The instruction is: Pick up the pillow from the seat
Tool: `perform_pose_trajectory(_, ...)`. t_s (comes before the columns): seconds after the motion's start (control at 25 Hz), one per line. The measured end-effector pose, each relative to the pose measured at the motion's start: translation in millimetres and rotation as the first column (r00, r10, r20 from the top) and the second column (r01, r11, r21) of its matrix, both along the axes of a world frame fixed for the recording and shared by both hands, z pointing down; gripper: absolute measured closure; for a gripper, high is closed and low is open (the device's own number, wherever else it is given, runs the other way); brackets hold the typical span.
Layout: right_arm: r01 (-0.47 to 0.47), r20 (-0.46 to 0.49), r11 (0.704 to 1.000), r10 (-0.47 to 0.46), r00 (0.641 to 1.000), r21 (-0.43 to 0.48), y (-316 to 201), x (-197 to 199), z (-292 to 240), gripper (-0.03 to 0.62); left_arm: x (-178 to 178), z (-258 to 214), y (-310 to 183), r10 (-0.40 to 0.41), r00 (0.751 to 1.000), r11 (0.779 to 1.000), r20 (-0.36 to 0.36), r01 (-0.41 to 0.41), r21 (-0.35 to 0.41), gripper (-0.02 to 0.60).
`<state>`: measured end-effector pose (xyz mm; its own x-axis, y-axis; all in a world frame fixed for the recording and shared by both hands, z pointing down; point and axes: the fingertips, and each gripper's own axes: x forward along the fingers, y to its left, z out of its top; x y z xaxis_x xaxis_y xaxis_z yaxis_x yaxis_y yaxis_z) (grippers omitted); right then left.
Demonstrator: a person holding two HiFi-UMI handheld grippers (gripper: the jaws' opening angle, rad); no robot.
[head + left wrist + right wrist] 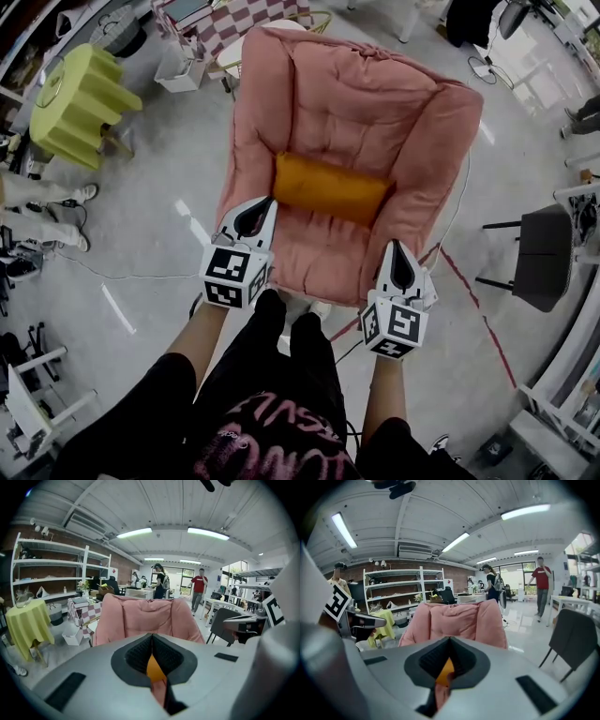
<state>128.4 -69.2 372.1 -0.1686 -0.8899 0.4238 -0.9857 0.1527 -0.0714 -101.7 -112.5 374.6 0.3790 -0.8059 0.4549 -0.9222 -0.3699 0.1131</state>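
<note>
An orange pillow (330,187) lies across the seat of a pink padded armchair (375,103). My left gripper (268,205) hovers over the chair's front left part, its tip just short of the pillow's left end, jaws shut and empty. At the seat's front right edge, below the pillow's right end, my right gripper (395,248) is shut on nothing. In the left gripper view a sliver of the pillow (153,667) shows through the gap behind the shut jaws, with the chair back (140,618) beyond. The right gripper view shows the same pillow (445,670) and chair (454,620).
A yellow-draped table (80,98) stands at the far left, with a white box (178,70) and a checkered item (246,19) behind the chair. A dark grey chair (544,253) is at the right. Cables and red tape cross the floor. People stand farther back in the room (159,581).
</note>
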Motion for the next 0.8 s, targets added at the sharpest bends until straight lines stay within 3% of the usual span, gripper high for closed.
perform_pose_trajectory(0.52,-0.006,0.01,0.998,0.007,1.0,-0.067,-15,-3,50,0.574,5,57,-10,0.021,1.0,0.997,0.015,-0.019,-0.08,0.572)
perform_pose_trajectory(0.8,0.012,0.0,0.994,-0.012,1.0,-0.107,-16,-13,79,0.574,-12,89,-6,-0.011,1.0,0.991,0.021,0.014,-0.132,0.572)
